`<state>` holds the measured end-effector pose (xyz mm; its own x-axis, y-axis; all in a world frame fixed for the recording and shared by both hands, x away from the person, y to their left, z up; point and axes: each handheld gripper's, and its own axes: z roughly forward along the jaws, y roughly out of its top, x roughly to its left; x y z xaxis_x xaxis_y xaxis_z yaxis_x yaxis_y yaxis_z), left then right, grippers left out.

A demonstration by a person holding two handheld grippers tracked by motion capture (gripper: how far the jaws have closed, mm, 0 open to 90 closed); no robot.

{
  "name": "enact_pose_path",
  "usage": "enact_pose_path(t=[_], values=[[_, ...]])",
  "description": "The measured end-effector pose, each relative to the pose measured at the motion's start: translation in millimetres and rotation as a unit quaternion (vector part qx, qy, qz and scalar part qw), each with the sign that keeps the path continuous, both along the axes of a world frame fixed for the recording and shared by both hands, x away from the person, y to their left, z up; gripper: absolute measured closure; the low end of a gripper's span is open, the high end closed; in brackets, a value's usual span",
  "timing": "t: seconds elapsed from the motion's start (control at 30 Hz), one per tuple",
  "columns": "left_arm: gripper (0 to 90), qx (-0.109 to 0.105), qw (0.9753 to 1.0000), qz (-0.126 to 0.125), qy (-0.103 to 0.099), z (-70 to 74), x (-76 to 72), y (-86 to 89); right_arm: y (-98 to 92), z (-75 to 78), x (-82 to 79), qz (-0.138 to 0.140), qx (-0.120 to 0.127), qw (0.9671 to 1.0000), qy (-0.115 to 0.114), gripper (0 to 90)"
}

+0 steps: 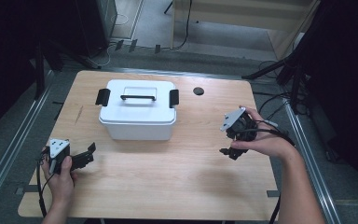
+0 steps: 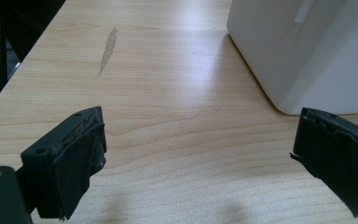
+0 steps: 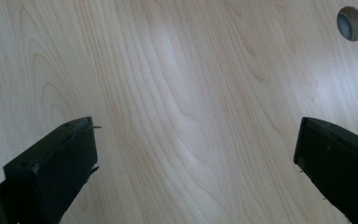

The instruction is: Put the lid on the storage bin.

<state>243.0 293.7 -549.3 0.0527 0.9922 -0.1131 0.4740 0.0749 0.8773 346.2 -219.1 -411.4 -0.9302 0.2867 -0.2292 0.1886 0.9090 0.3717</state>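
We stand at a pale wooden worktop (image 1: 168,177) with rounded corners, set on a grey floor with dark stands and cables at its sides. Toward the far side of the worktop, left of centre, sits a white lidded box (image 1: 138,114) with a black handle (image 1: 138,97) lying flat on its lid and a black clasp (image 1: 102,96) at each end. A small round dark hole (image 1: 198,91) marks the worktop just right of the box, near the far edge.

Our left tool (image 1: 85,157) hovers near the front left corner, held in the left hand (image 1: 61,179), its jaws pointing toward the box yet well apart from it. In the left gripper view its jaws stand wide apart with only bare wood between them, and the box's white corner (image 2: 303,51) rises at the upper right; a grey smear (image 2: 107,50) streaks the wood farther off.

Our right tool (image 1: 230,151) is held in the right hand (image 1: 265,140) over the right side of the worktop, tilted downward, well apart from the box. In the right gripper view its jaws also stand wide apart, holding nothing, with wood grain below and the round hole (image 3: 351,23) at the upper right.
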Motion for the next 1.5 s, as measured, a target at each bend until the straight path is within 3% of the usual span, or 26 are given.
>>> enact_pose_path(t=[0.23,0.73,1.0,1.33,1.5], values=[[3.2,0.002,1.0,-0.001,0.0,-0.1,0.0,-0.2,-13.1,-11.0,-11.8,-0.011,0.001,0.9999,-0.001,0.0],[3.2,0.005,1.0,-0.001,0.0,-0.1,-0.3,-0.9,-47.6,-48.9,-33.0,-0.054,0.041,0.9977,0.004,0.0],[3.2,0.007,1.0,-0.002,0.001,0.0,-0.5,-1.1,-66.3,-63.7,-44.9,-0.081,0.074,0.9939,-0.003,0.0],[3.2,0.01,0.9999,-0.006,0.001,-0.1,-1.2,-1.6,-88.0,-84.0,-60.0,-0.122,0.115,0.9857,-0.017,0.0],[3.2,0.014,0.9999,-0.007,0.001,-0.1,-1.7,-2.1,-93.4,-93.3,-69.7,-0.127,0.138,0.9821,-0.011,0.0]])
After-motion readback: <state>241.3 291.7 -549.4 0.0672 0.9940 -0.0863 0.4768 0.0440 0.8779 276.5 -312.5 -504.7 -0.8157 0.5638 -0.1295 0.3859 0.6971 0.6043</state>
